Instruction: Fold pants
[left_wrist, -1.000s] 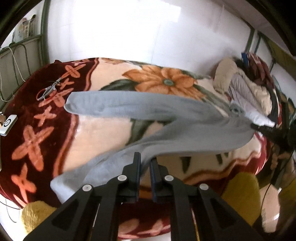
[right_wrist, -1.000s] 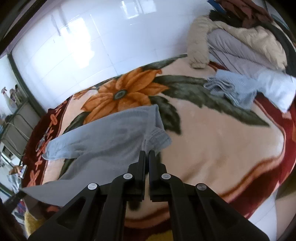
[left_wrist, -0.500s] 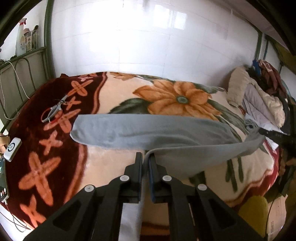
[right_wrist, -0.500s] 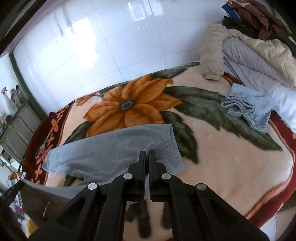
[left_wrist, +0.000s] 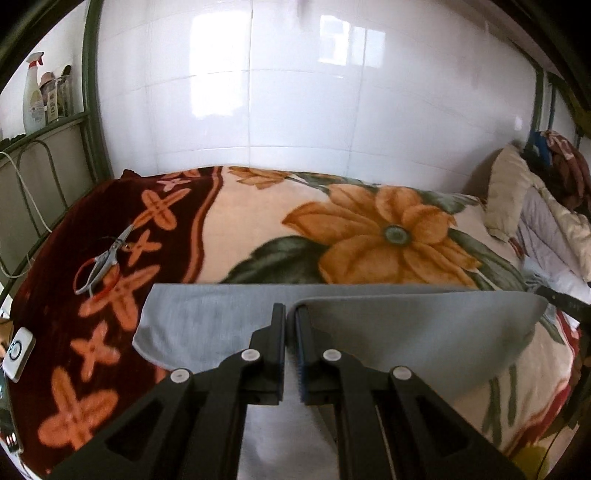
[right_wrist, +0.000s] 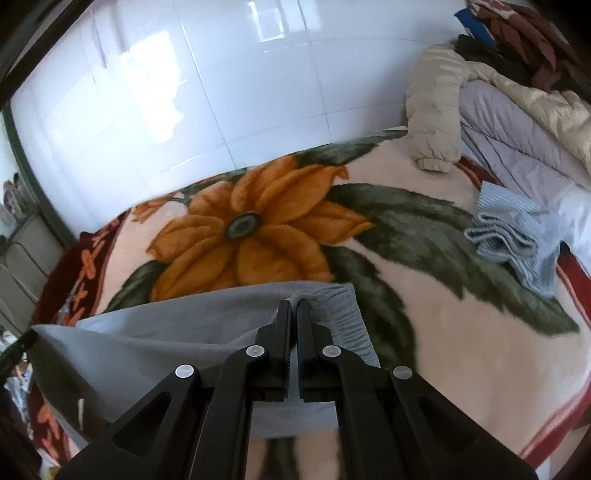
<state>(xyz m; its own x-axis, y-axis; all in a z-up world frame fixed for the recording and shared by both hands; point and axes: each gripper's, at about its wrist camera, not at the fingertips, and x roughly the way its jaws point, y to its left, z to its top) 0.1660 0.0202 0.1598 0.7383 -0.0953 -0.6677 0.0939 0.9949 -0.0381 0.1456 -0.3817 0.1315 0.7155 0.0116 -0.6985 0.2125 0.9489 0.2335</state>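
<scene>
White glossy tiles (left_wrist: 295, 110) cover the far wall, and below them lies a plush blanket with a big orange flower (left_wrist: 388, 236) on the bed. At the far left a spray bottle (left_wrist: 32, 96) stands on a shelf. On the dark red border of the blanket, at the left, rest small scissors with a red loop (left_wrist: 98, 264).

Next come the grey soft pants (left_wrist: 207, 317), stretched across the near side of the bed. The left gripper (left_wrist: 290, 325) is closed on a fold of the leg cloth, which hangs down between its jaws. To the right, the right gripper (right_wrist: 290, 317) is closed on the ribbed waistband. Further right lie a crumpled pale blue cloth (right_wrist: 517, 236) and a pile of bedding (right_wrist: 517, 110).

I think the risk is that the thin fold slips out of one gripper while the cloth is pulled tight. Then the lifted leg falls askew and its edges do not meet.
</scene>
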